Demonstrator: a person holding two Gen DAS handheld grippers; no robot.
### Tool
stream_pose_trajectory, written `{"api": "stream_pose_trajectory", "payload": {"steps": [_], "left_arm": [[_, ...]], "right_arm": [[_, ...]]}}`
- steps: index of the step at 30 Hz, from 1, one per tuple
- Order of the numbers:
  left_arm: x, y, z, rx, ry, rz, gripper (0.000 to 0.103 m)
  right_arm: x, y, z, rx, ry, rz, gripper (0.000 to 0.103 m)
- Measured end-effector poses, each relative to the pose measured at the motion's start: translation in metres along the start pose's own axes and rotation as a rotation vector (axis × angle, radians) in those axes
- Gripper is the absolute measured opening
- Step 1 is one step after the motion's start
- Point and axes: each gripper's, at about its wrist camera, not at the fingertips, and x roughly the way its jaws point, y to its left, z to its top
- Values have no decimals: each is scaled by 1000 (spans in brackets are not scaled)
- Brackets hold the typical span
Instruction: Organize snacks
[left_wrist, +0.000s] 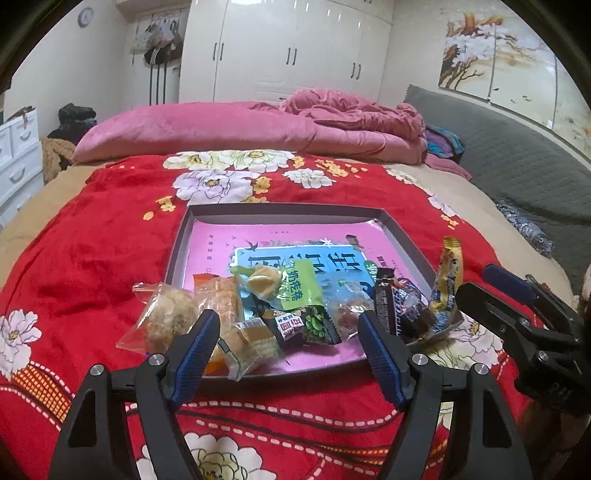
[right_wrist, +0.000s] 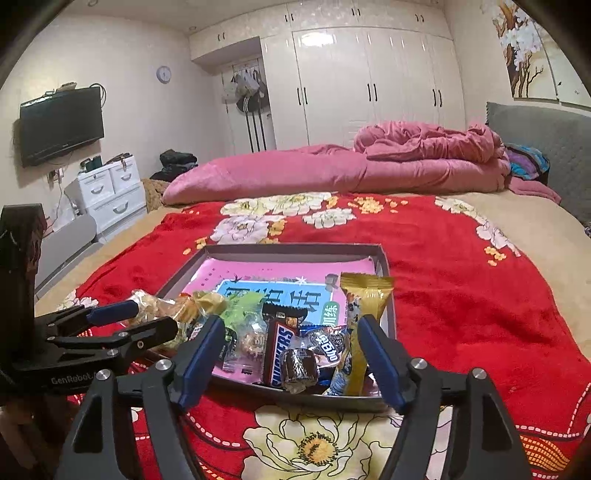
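Observation:
A shallow grey box (left_wrist: 406, 236) with a pink liner lies on the red floral blanket (left_wrist: 92, 229). Several wrapped snacks are piled at its near end: a clear bag with a round pastry (left_wrist: 166, 317), a green packet (left_wrist: 299, 288), a Snickers bar (right_wrist: 279, 350) and a yellow bar (right_wrist: 364, 317) that leans on the right rim. The box also shows in the right wrist view (right_wrist: 384, 258). My left gripper (left_wrist: 288, 328) is open and empty just before the pile. My right gripper (right_wrist: 291, 336) is open and empty, in front of the Snickers bar.
A pink duvet (left_wrist: 258, 125) lies folded across the far side of the bed. A grey headboard (left_wrist: 517, 155) is at the right. White drawers (right_wrist: 110, 192) and a wall TV (right_wrist: 61, 123) stand to the left. White wardrobes (right_wrist: 369, 81) fill the back wall.

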Motion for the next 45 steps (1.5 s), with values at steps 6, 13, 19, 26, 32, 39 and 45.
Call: {"api": "stream_pose_trajectory", "payload": {"steps": [6,13,19,26,32,39,45], "left_arm": [[-10,2,-14,-38,64,26,78],[-24,6,-36,-74,151,66,78],[-43,3,-49,-85,165,64,78],[-51,-6,-58,-54,167,70,78],[-50,-6,-58,-50,169,72,78],[-50,-5,-57,-54,168,70,78],[-52,-6,-56,-49,161,67,78]], "right_arm": [[-9,7,-4,5,35,20,87],[-26,7,-21,94,103,13,98],[-46,0,-34,156,137,-42,99],[-62,5,-44,162,142,-74,100],[-59,9,-49,138,168,-86,100],[-56,10,-50,131,177,-87,100],[-55,12,-49,122,179,-88,100]]}}
